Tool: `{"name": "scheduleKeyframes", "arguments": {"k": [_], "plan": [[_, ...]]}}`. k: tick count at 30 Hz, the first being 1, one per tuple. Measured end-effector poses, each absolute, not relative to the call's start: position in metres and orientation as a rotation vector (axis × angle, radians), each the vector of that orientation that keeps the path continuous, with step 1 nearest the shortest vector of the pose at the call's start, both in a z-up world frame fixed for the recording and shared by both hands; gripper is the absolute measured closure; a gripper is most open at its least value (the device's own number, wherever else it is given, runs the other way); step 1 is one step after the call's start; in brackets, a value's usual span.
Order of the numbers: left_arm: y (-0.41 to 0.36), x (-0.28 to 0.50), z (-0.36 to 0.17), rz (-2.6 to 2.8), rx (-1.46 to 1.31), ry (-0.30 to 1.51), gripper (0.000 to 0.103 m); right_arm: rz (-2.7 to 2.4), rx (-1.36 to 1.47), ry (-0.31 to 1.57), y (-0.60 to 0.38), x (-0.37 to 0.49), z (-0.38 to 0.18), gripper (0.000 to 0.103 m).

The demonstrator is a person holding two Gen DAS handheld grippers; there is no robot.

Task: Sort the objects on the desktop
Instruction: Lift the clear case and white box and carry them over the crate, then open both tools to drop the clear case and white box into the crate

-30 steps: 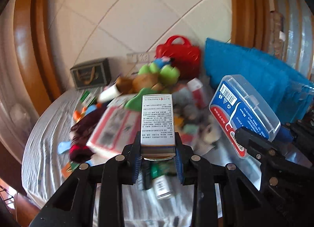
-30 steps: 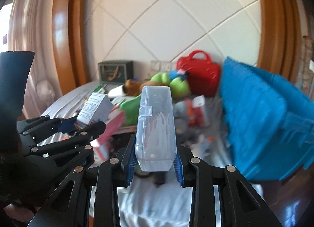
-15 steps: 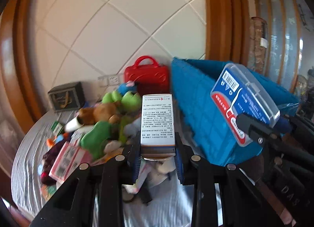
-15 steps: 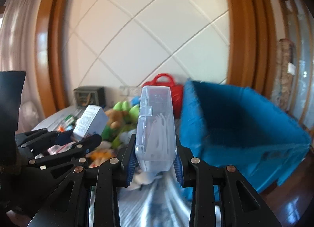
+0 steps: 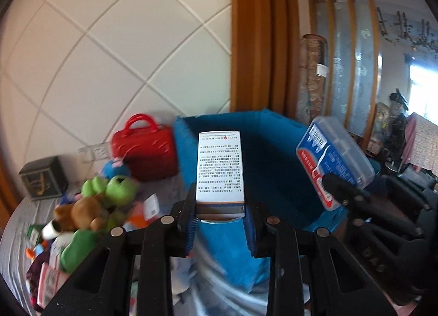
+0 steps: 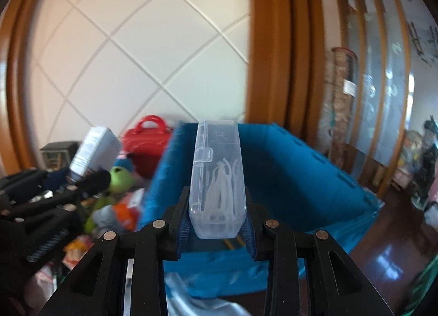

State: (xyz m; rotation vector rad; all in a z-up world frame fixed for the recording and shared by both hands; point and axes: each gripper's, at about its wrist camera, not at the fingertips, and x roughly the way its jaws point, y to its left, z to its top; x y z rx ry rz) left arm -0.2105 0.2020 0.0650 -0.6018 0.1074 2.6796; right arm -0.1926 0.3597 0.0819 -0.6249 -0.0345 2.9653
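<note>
The biggest thing in front of me is the blue fabric bin [image 5: 276, 157], open at the top, standing at the edge of the table [image 5: 19, 223] with its mouth facing both cameras; in my right wrist view the blue fabric bin [image 6: 301, 179] fills the middle and right of the frame. To its left, on the grey table cloth, lies a blurred heap of plush toys [image 5: 104, 195] (green and brown ones are all I can make out), with a red toy handbag [image 5: 145, 149] just beside the bin's left wall and a small dark tin [image 5: 43, 176] further left against the tiled wall.

My left gripper [image 5: 220, 214] is clamped on a white medicine box [image 5: 219, 165], which stands upright between the blue pads, its printed face toward the camera, in the air in front of the bin's opening. My right gripper [image 6: 217, 223] is clamped on a clear plastic floss-pick case [image 6: 219, 176], also upright, with white picks visible inside; it too sits in the air before the bin's mouth. From the left wrist view, that same case [image 5: 334, 160] shows its blue-and-red label, tilted, at the right, over the bin's right rim.
</note>
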Motion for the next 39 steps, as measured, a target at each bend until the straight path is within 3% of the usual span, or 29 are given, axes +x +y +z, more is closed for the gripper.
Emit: {"name": "scheduleKeyframes", "arguments": {"k": [8,16,22,29,39], "plan": [[0.316,-0.299,0.086,2.624,-0.793,0.159,0.075,2.934,-0.825,-0.111,0.461,-0.293,0.101,0.07],[0.401,-0.447,0.07,2.474,-1.303,0.137,0.075,2.839,-1.247,-0.088,0.521,-0.443,0.096,0.07],[0.429,-0.516,-0.017,2.328,-1.695,0.2,0.075,2.594,-1.701,0.007,0.555,-0.525,0.011,0.07],[0.436,-0.523,-0.116,2.172,-1.973,0.337,0.075,2.236,-2.1,-0.163,0.563,-0.528,-0.119,0.07],[0.452,-0.504,-0.162,2.078,-2.108,0.563,0.074,2.076,-2.256,-0.269,0.566,-0.517,-0.156,0.07]]}}
